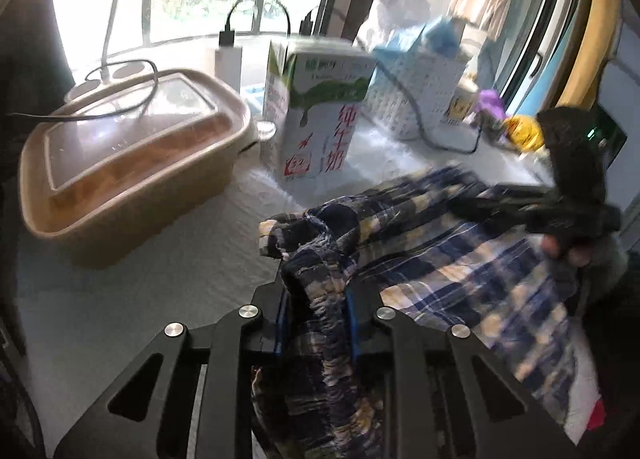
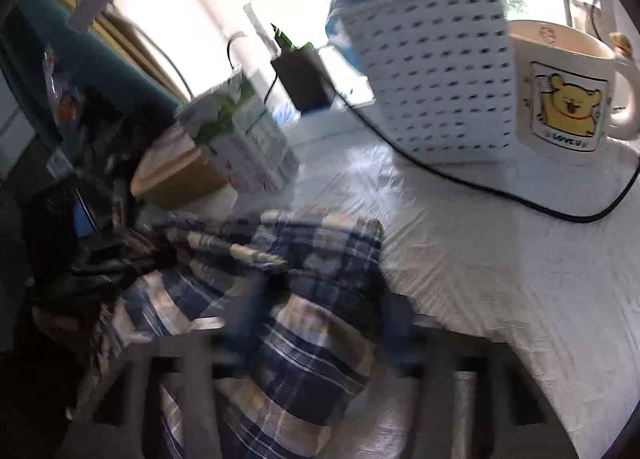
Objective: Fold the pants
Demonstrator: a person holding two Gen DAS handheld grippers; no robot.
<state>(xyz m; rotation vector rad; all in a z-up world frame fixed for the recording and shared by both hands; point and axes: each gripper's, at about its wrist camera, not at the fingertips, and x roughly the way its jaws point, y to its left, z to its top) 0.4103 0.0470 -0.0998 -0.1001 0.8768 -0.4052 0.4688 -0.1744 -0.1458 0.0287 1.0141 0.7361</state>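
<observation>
Plaid pants are lying bunched on the white tablecloth, and the left gripper is clamping a gathered fold of them between its blue pads. Across the cloth the right gripper is showing only as a blur, its fingers seeming to be pinching another fold of the fabric. Behind, a milk carton is standing beside a lidded tan container, with a white basket and a bear mug touching side by side
</observation>
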